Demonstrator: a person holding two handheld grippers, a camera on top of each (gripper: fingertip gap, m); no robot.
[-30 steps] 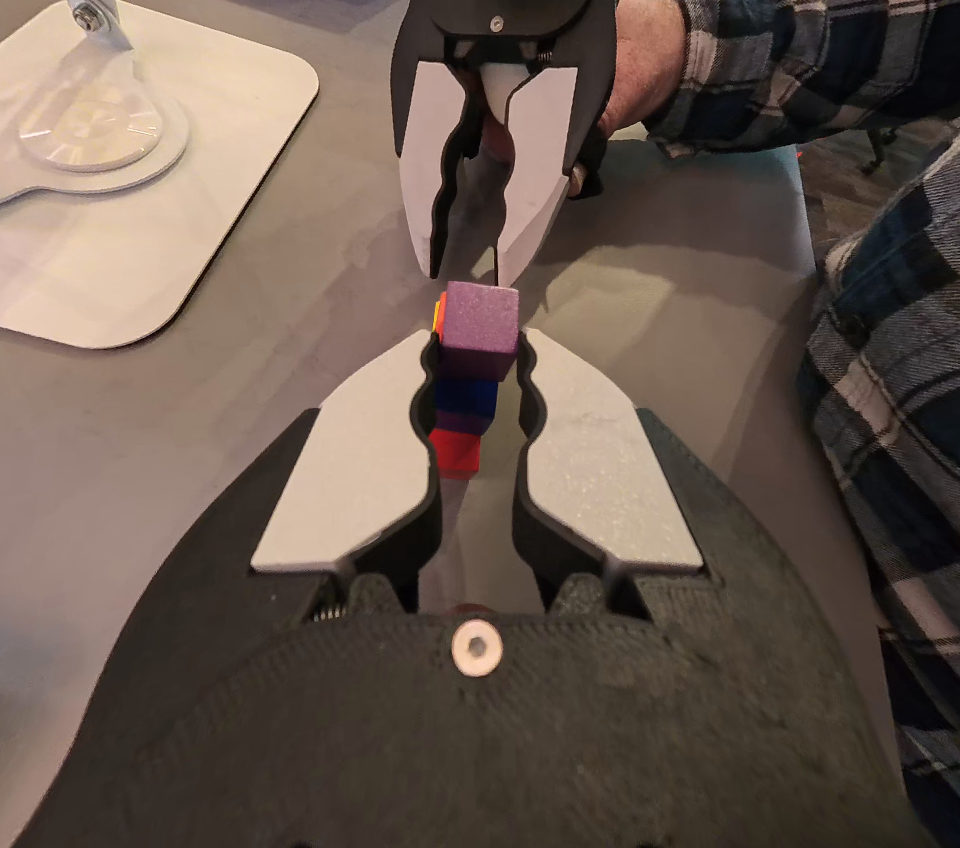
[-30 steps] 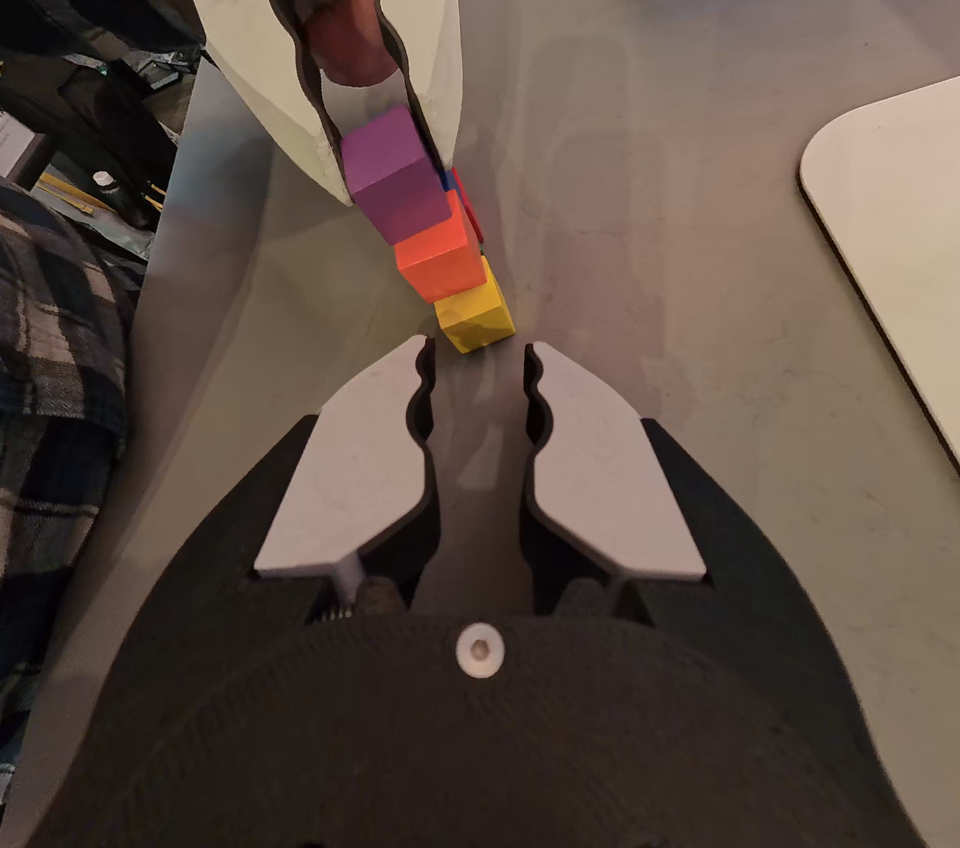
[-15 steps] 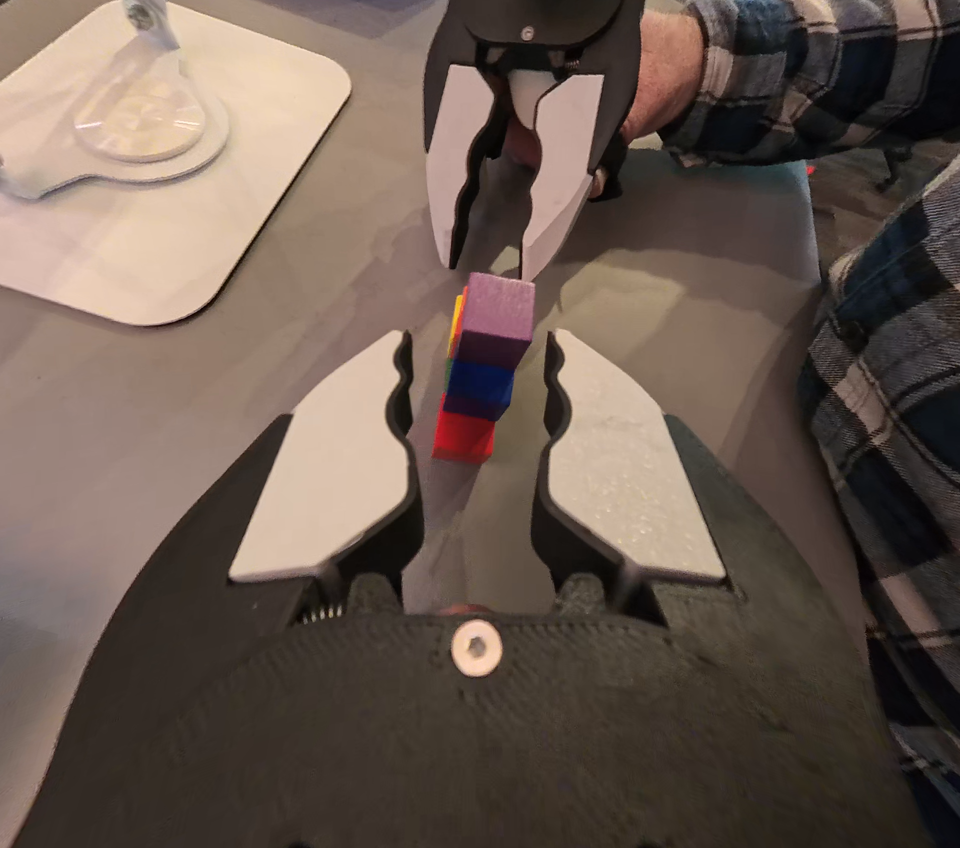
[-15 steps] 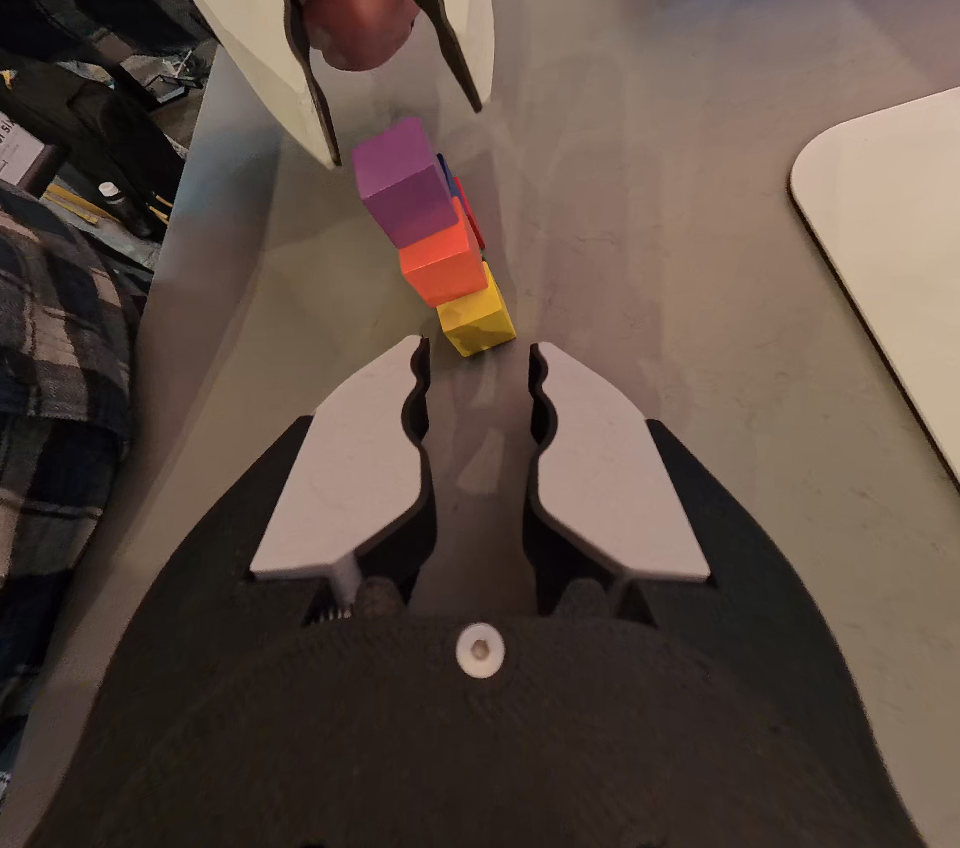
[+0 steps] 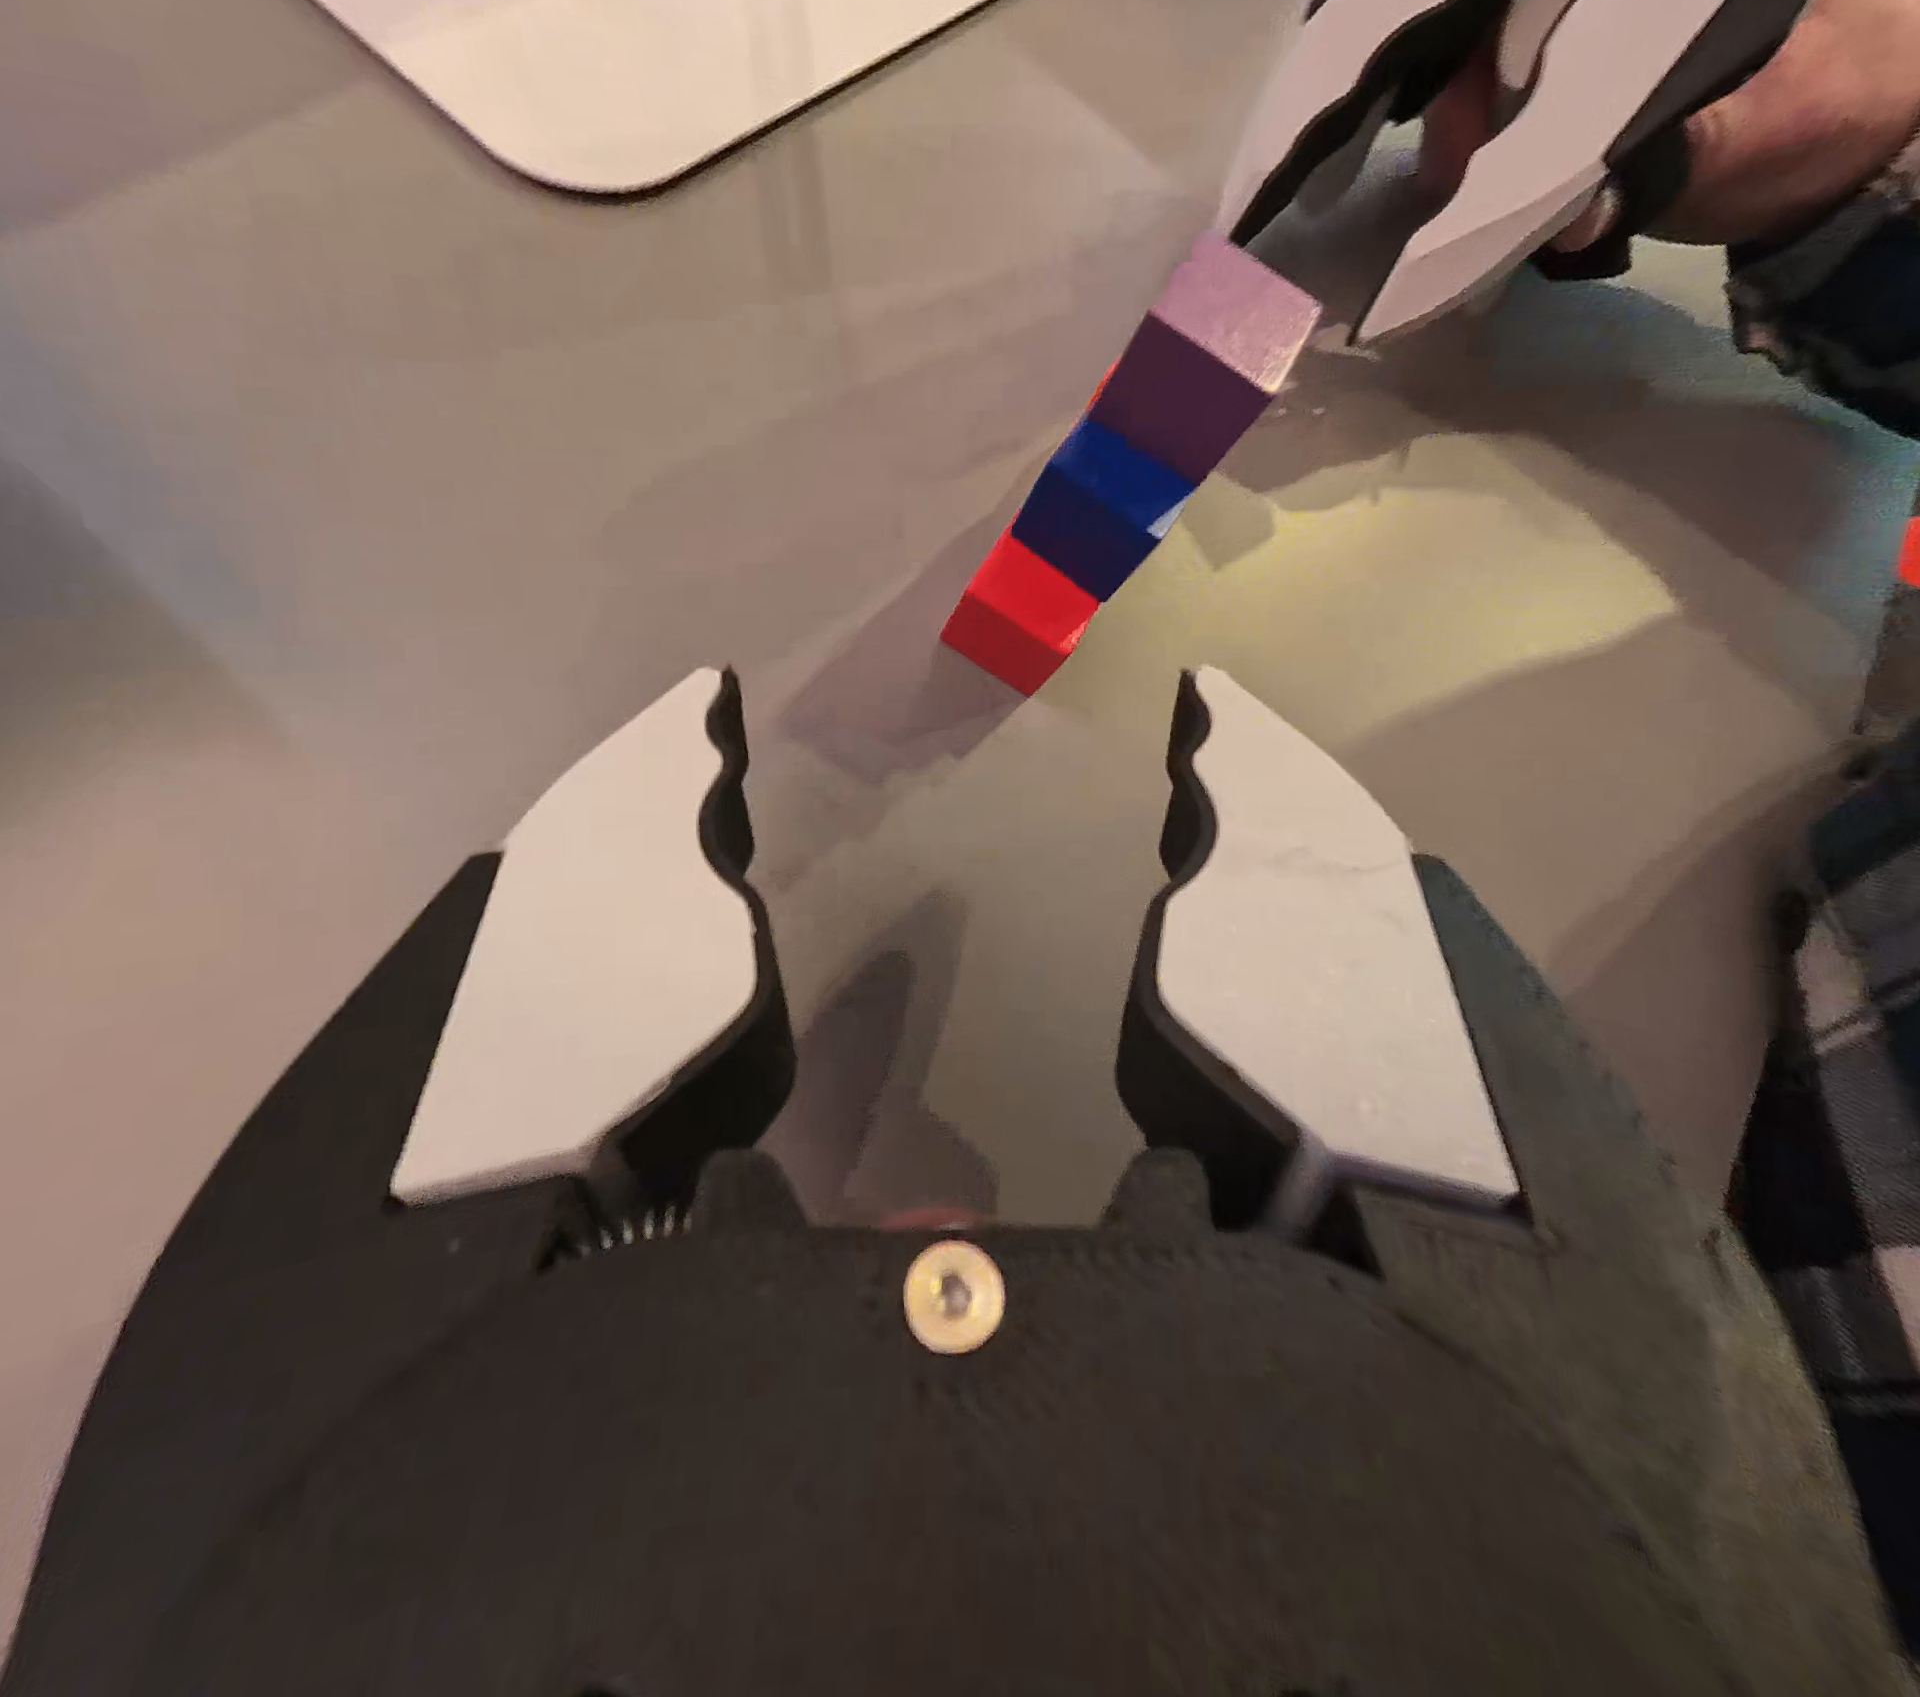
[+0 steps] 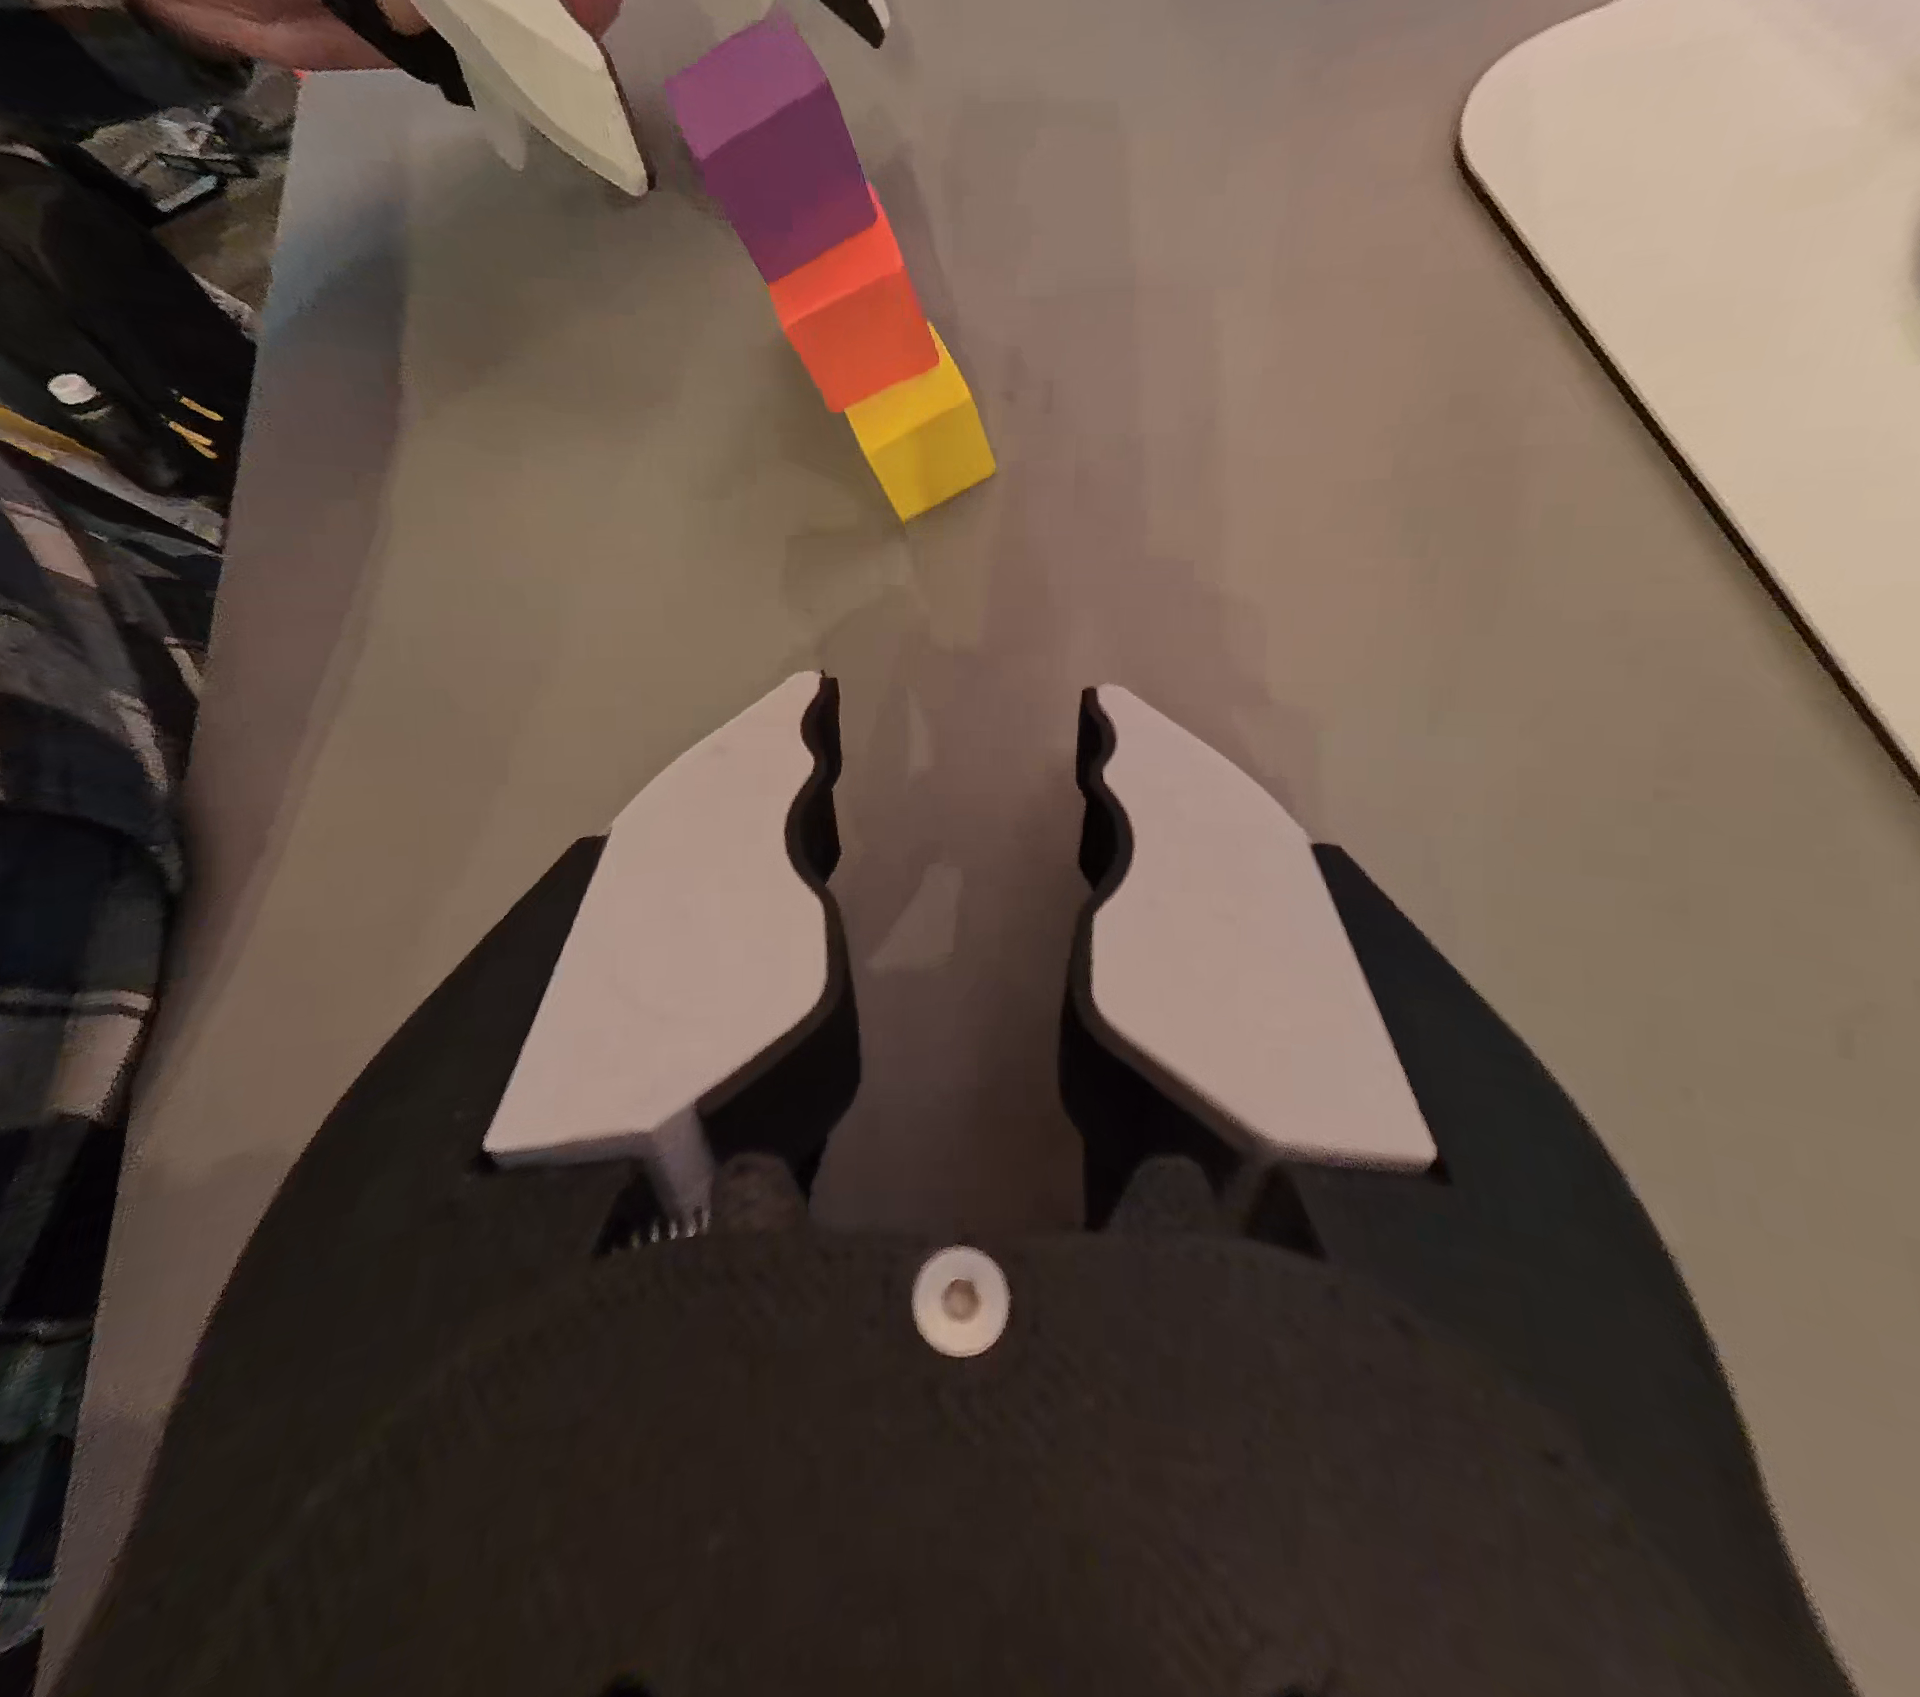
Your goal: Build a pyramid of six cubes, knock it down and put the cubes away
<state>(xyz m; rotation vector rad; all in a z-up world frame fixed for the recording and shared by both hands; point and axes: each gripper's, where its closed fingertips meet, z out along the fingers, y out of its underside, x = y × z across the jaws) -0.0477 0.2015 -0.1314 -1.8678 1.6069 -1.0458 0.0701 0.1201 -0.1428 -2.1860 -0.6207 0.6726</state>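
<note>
Cube pyramid stands on the grey tabletop (image 6: 1195,421), seen edge-on from both wrists. Purple cube (image 5: 1216,359) at the top; from the left wrist view a blue cube (image 5: 1101,509) sits under it and a red cube (image 5: 1018,629) at the base; from the right wrist view an orange cube (image 6: 857,317) and a yellow cube (image 6: 925,442) show on the opposite end (the sixth cube is hidden). Left gripper (image 5: 956,681) has its jaws wide apart, nothing between them, tips just short of the red cube. Right gripper (image 6: 951,686) has jaws apart, bare, near the yellow cube but not touching. White mat (image 5: 623,37) lies well off to the side
</note>
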